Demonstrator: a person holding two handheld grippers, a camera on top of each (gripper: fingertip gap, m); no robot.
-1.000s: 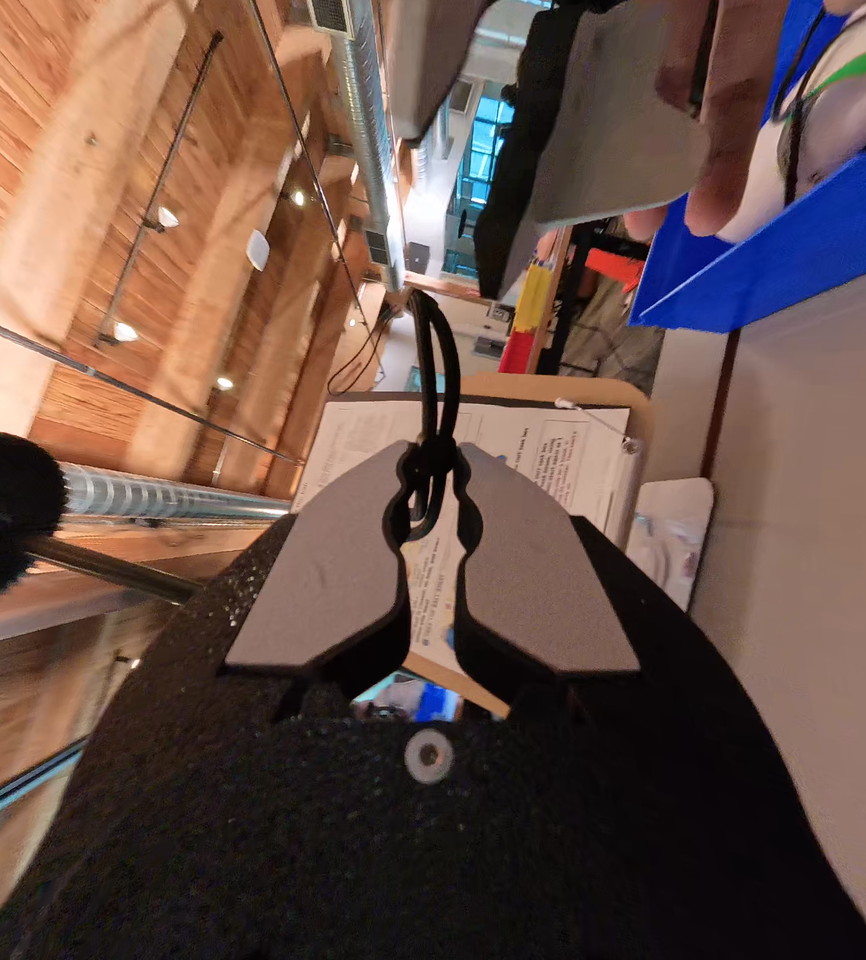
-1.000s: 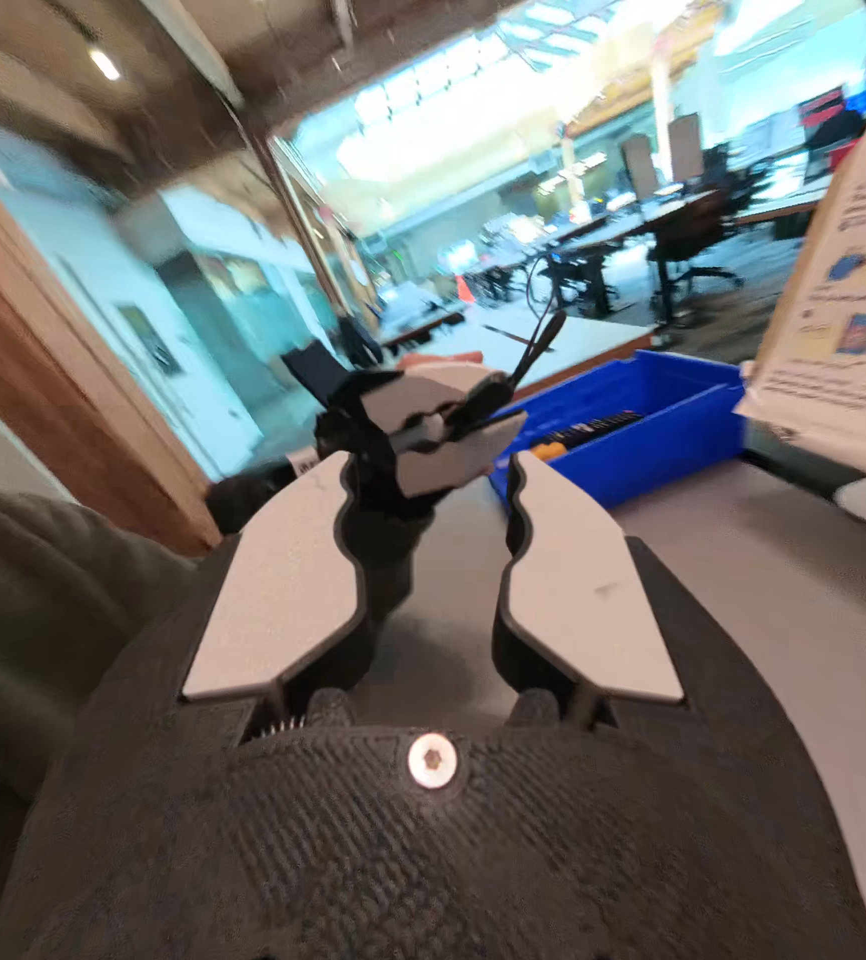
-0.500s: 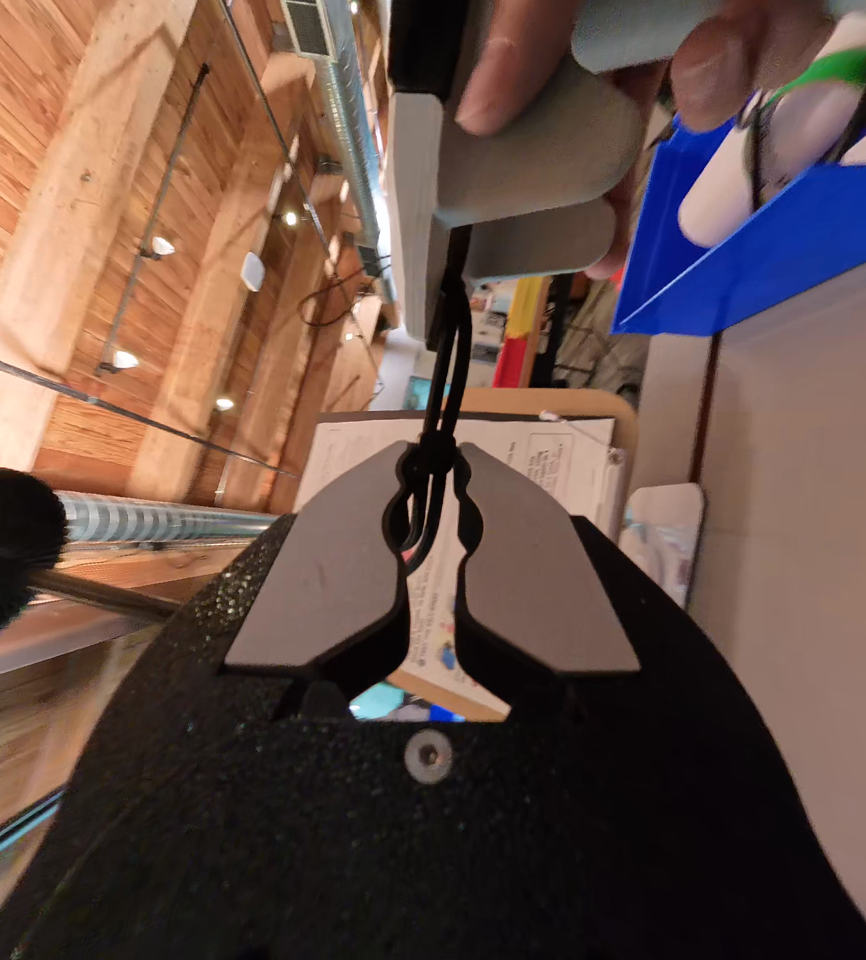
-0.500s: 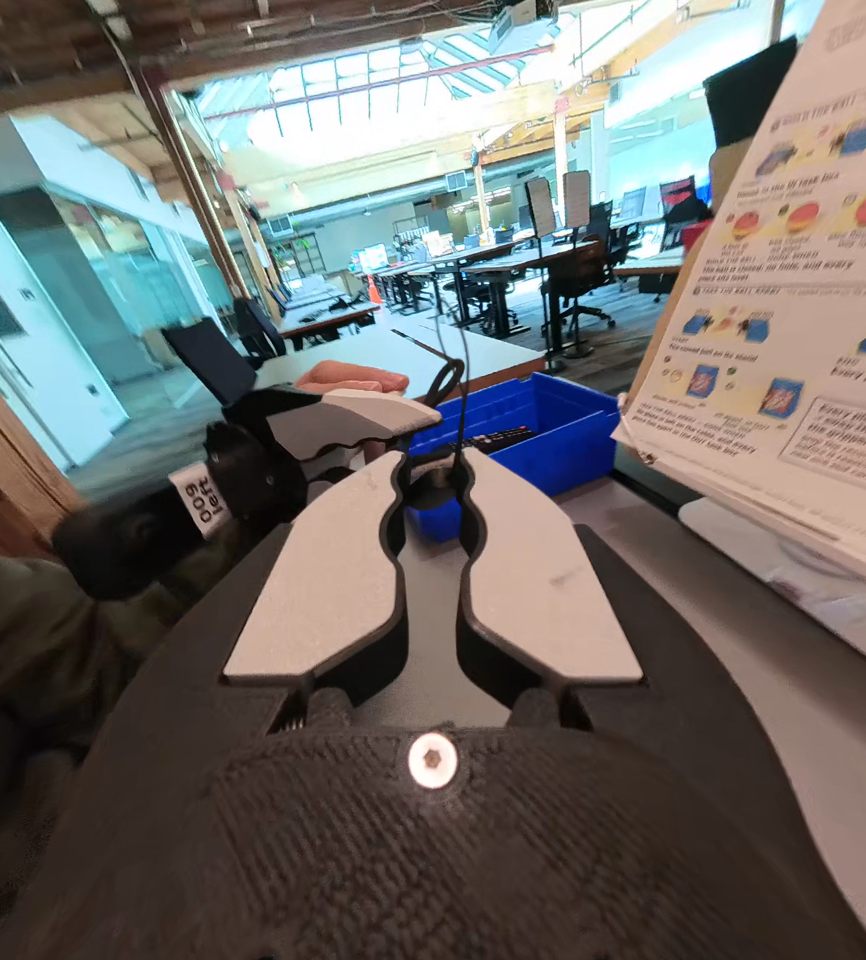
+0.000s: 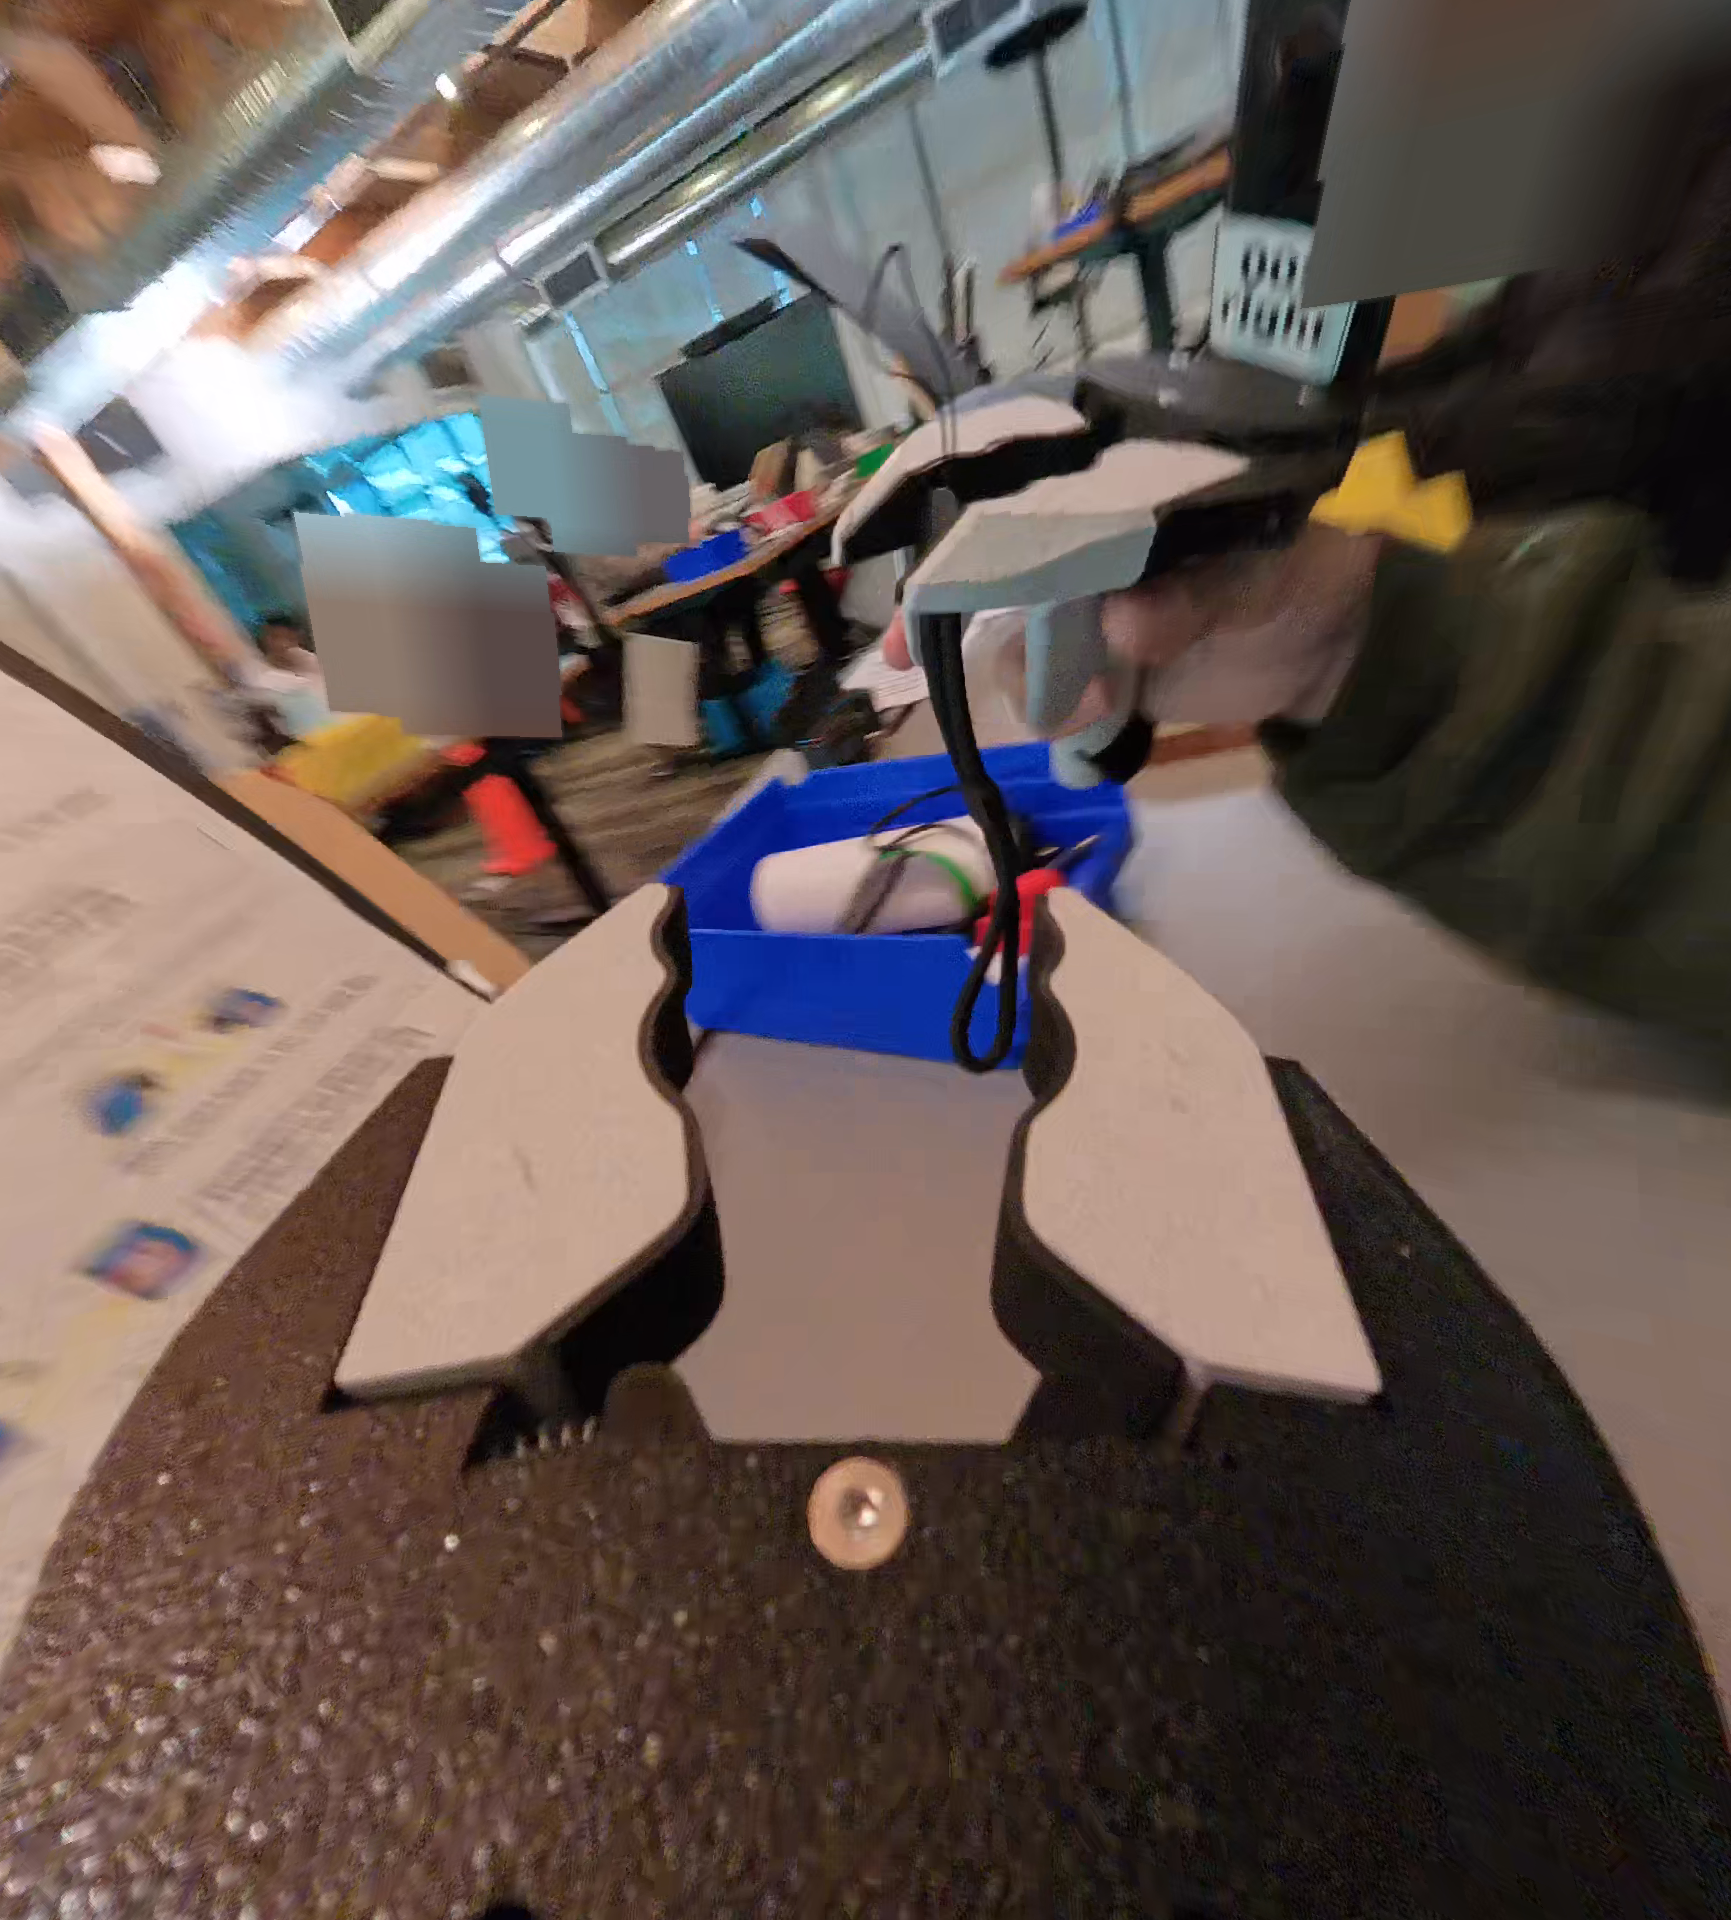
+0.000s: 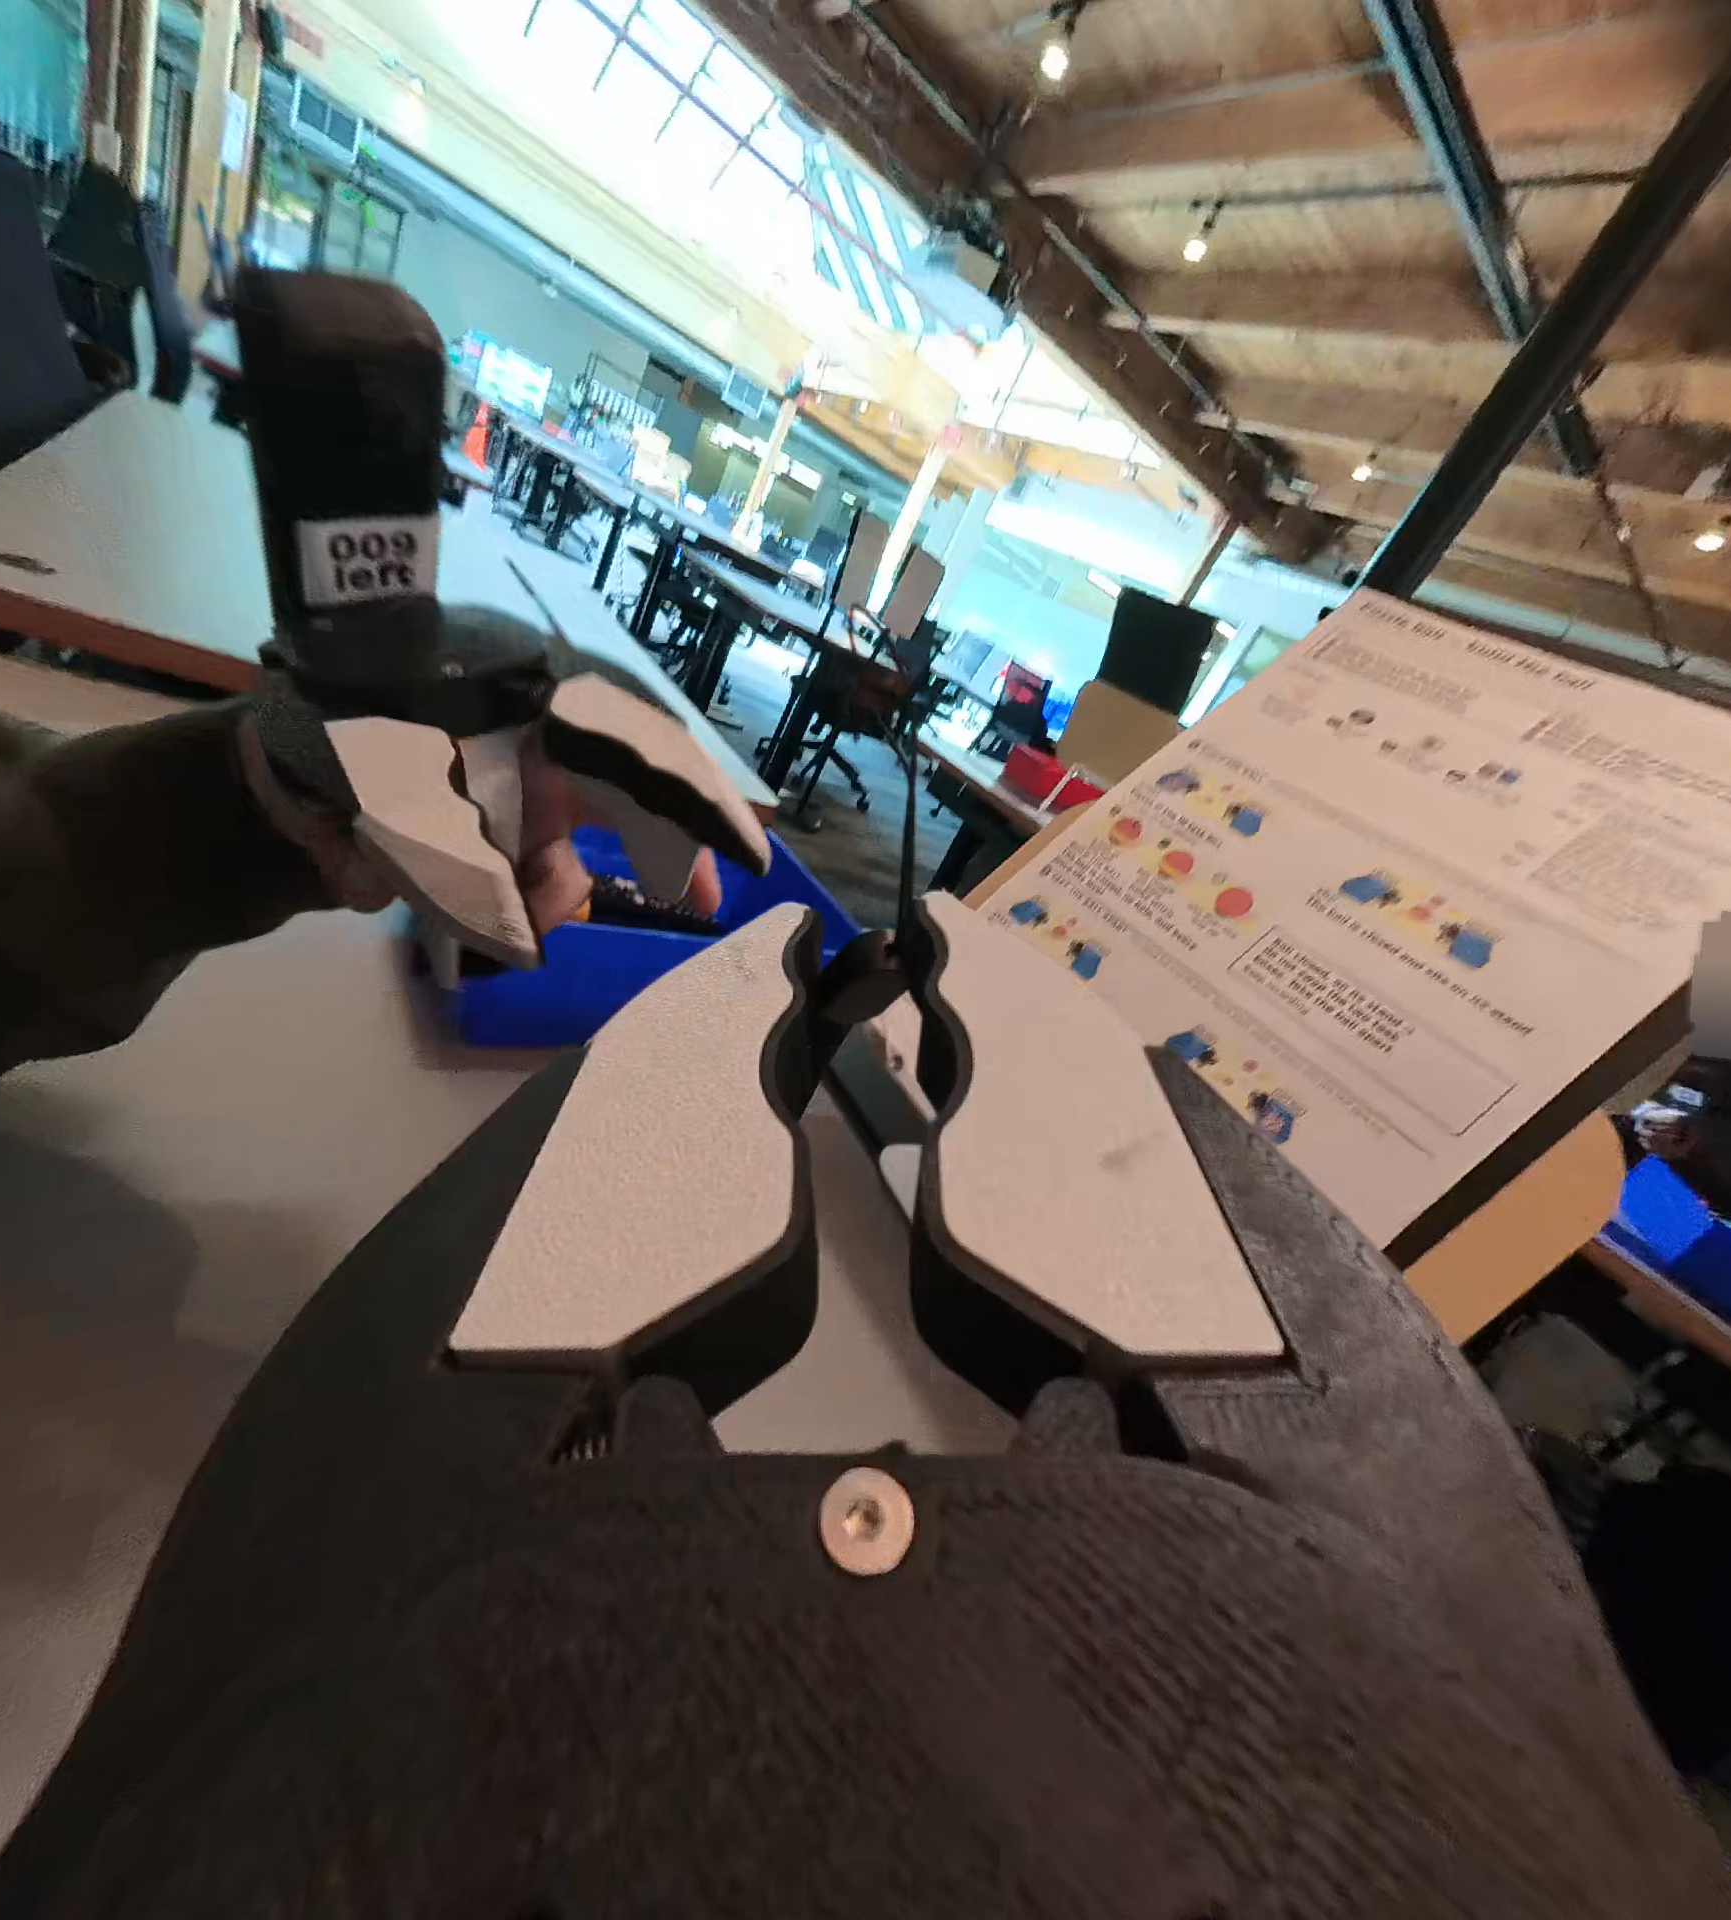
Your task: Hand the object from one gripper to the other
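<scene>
The object is a black cord loop. In the left wrist view it hangs from my right gripper, which a hand holds above the blue bin. My left gripper is open and empty, with the loop's lower end dangling just ahead of its right fingertip. In the right wrist view my right gripper is shut on the cord, and a thin strand rises from the tips. The open left gripper shows at the left, above the bin.
The bin sits on a grey table and holds a white cylinder and small red and black items. A propped board with an instruction sheet stands beside it, at the left in the left wrist view. A dark green sleeve is at the right. Some 8 cm of space lies between my two pairs of fingers.
My right gripper closed on the cord, then my left gripper opened and let it go. The left gripper swung away and now faces the bin. The cord now hangs from the right gripper alone.
</scene>
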